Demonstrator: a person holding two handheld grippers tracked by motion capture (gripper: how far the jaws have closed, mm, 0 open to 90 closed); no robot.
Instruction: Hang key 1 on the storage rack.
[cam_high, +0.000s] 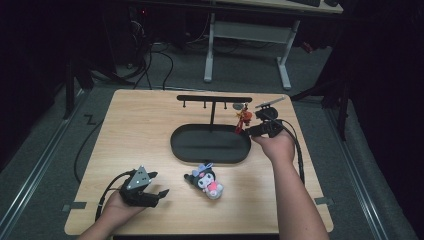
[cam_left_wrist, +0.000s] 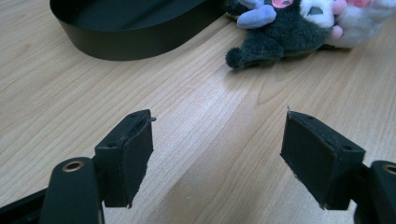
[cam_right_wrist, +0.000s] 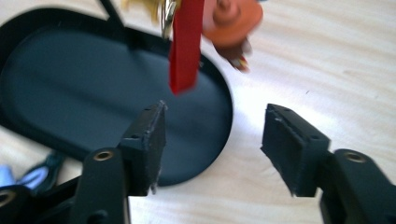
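Gaping right tongs (cam_right_wrist: 212, 144) below charm (cam_right_wrist: 187, 42)

The table (cam_high: 140, 130) has a pale wood-grain top, smooth with a soft sheen, the grain lines plain in the left gripper view. The oval tray (cam_high: 182, 150) looks like matt black metal or plastic, which of the 2 I cannot tell; its wall is smooth and even. The stand (cam_high: 214, 98) rising from it is thin, black and matt. The plush toy (cam_high: 206, 181) is fuzzy cloth: dark pile, white pile, pink and lilac patches. The hanging charm (cam_high: 243, 119) has a flat red strip, smooth like ribbon or leather, a glossy orange figure and a shiny metal ring. The right tongs (cam_right_wrist: 212, 135) have matt black pads with rough, worn edges, as do the left tongs (cam_left_wrist: 217, 151).
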